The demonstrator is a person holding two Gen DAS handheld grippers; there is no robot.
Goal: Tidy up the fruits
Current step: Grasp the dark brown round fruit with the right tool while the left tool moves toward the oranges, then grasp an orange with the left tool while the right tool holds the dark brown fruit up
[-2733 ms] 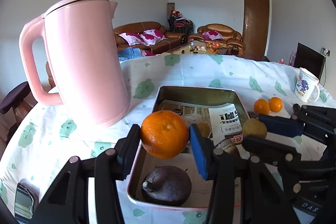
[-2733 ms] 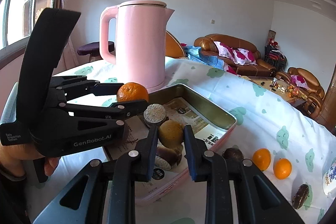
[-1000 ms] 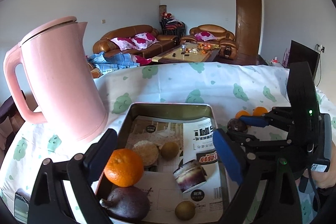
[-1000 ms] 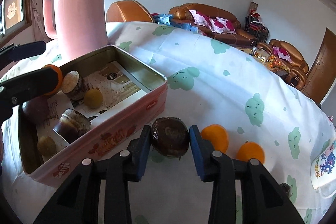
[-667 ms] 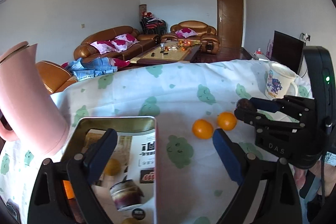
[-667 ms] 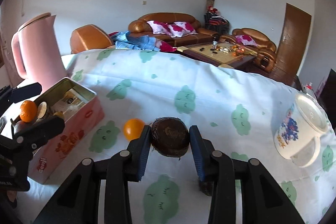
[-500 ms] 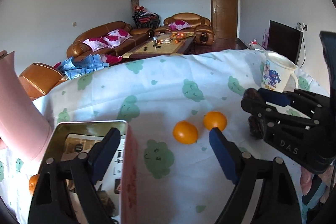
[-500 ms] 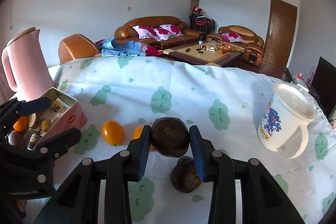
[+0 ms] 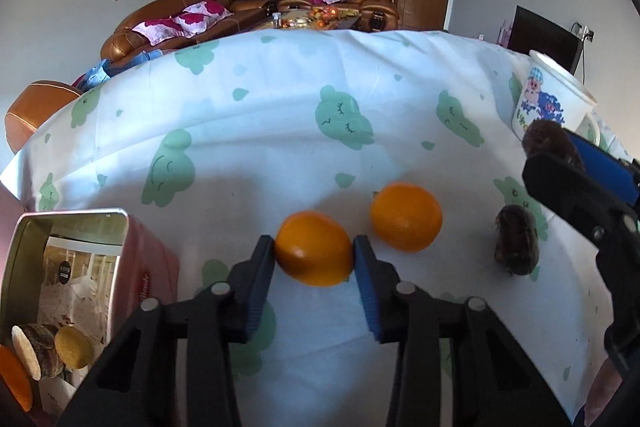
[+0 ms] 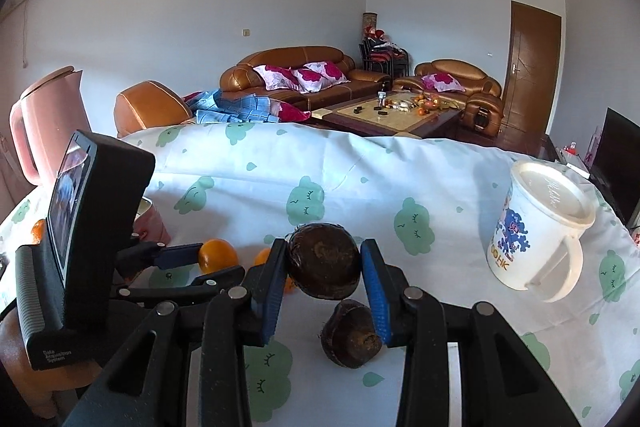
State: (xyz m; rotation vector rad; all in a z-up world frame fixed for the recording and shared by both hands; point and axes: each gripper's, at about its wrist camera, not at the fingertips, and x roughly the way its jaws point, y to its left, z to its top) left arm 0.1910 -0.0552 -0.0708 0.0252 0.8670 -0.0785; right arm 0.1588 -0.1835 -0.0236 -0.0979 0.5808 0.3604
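The left tongs (image 9: 314, 253) clamped an orange (image 9: 314, 247) on the bench (image 9: 260, 131), presumably bound for the tin (image 9: 132, 259). The right tongs (image 10: 324, 269) held a brown fruit (image 10: 324, 259) aloft.

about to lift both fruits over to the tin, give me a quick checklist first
1. Left gripper shut on the nearer orange, pads on both sides: ok.
2. Right gripper shut on the brown fruit: ok.
3. Second orange apart from the left gripper's fingers: ok.
4. Loose brown fruit lies under the right gripper, clear of a lift: ok.
5. Room in the tin: cannot tell, only part shows.
6. Mug out of the path: ok.
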